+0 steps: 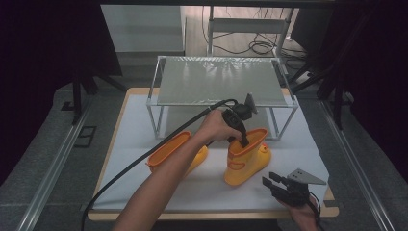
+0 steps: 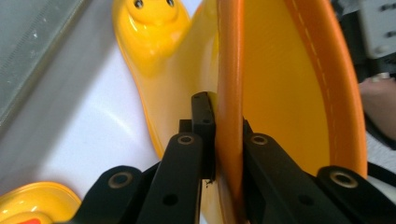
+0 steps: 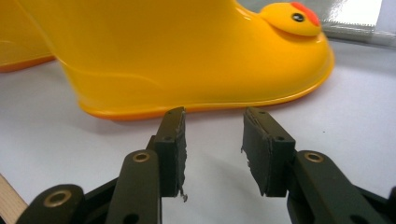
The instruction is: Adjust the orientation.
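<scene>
Upright boot (image 1: 246, 161) | my left hand-held gripper (image 1: 243, 140) is clamping its cuff | right hand-held gripper (image 1: 278, 184) is waiting agape | lift to shelf (image 1: 219, 82) likely pending

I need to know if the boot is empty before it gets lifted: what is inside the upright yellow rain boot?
One jaw of the left gripper reaches inside the upright yellow rain boot, clamping its orange rim. The visible yellow inner wall is bare; the bottom is hidden.

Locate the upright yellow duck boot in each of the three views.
High view: upright boot right of centre, left gripper shut on its rim.
Left gripper view: its orange rim pinched between the jaws.
Right gripper view: its sole and toe across the top.
Shared landmark: duck face on the toe.
</scene>
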